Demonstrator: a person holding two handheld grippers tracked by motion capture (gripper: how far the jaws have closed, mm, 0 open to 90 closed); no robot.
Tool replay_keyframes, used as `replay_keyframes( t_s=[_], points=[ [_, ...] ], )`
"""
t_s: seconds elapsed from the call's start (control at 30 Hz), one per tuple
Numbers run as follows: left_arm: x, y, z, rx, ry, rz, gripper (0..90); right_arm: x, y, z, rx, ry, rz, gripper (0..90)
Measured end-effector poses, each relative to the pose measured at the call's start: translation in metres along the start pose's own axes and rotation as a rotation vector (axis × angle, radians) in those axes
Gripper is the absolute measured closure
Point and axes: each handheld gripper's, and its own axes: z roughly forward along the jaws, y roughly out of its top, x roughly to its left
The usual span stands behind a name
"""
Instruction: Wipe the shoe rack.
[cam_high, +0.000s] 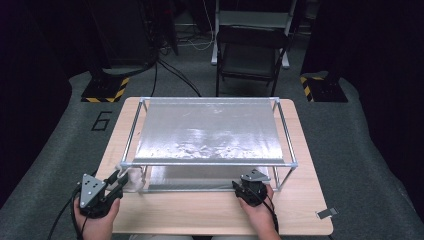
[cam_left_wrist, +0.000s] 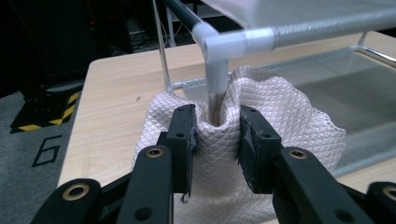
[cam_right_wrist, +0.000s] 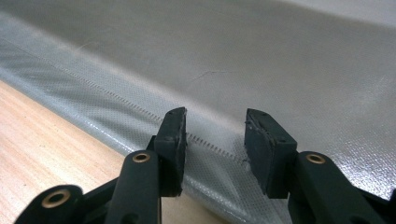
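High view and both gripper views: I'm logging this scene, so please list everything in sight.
Table: one, light wood, centre.
Rack: one, silver tubes with two grey mesh shelves, on the table.
Cloth: one, white quilted, wrapped around the rack's near left post.
Chair: one, dark, behind the table.
Striped bases: two, black and yellow, on the floor behind.
Small tag: one, grey, table's right edge.
Left gripper: black, shut on the cloth.
Right gripper: black, open at the lower shelf's edge.
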Motion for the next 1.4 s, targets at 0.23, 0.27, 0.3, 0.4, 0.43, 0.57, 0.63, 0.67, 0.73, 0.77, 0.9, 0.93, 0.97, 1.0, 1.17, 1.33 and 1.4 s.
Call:
replay_keyframes(
  t_s=[0.23,0.27,0.3,0.4,0.43,0.57,0.63,0.67,0.73,0.77,0.9,0.93,0.97,1.0,1.17,1.33,1.4],
  points=[
    [0.007,0.005,-0.008,-0.003,-0.002,-0.007,69.4,0.000,0.000,0.000,0.007,0.007,0.001,58.6],
    [0.008,0.008,-0.011,-0.002,-0.011,-0.013,70.0,0.000,0.000,0.001,0.004,0.005,0.001,58.7],
    [0.008,0.008,-0.011,-0.002,-0.011,-0.013,70.4,0.000,0.000,0.001,0.004,0.005,0.001,58.7],
    [0.006,0.016,-0.016,-0.010,-0.026,-0.006,72.8,0.000,0.000,0.000,0.008,0.003,0.001,58.7],
    [0.006,0.018,-0.017,-0.016,-0.030,-0.001,73.5,0.000,0.000,0.001,-0.002,0.004,0.002,58.7],
    [0.005,0.025,-0.020,-0.003,-0.052,0.000,76.6,0.000,0.000,0.001,0.002,0.005,0.002,58.7],
    [0.005,0.028,-0.021,-0.009,-0.055,-0.001,77.1,0.000,0.000,0.000,0.008,0.007,0.002,58.7],
    [0.005,0.030,-0.022,-0.009,-0.056,0.001,77.1,0.000,0.000,0.000,0.008,0.007,0.003,58.7],
    [0.005,0.034,-0.022,-0.013,-0.059,0.008,77.1,0.000,0.000,0.000,0.003,0.004,0.003,58.8],
    [0.005,0.037,-0.022,-0.009,-0.065,0.010,77.2,0.000,0.000,0.001,-0.002,0.005,0.002,58.7],
    [0.006,0.045,-0.023,-0.017,-0.071,0.019,77.1,0.000,0.000,0.000,0.008,0.007,-0.001,58.7],
    [0.007,0.052,-0.024,-0.022,-0.075,0.022,77.1,0.000,0.000,0.000,0.007,0.006,0.002,58.7],
    [0.007,0.052,-0.024,-0.022,-0.075,0.022,77.1,0.000,0.000,0.000,0.007,0.006,0.002,58.7],
    [0.008,0.058,-0.023,-0.026,-0.087,0.020,77.1,0.000,0.000,0.001,-0.003,0.003,0.003,58.8],
    [0.006,0.072,-0.018,-0.031,-0.104,0.034,77.1,0.000,0.000,0.000,0.007,0.006,0.002,58.7],
    [-0.001,0.082,0.007,-0.009,-0.124,0.049,77.1,0.000,0.000,0.000,0.007,0.006,0.002,58.7],
    [-0.005,0.082,0.016,-0.001,-0.134,0.048,77.2,0.001,0.000,0.000,0.002,0.027,0.014,58.8]
  ],
)
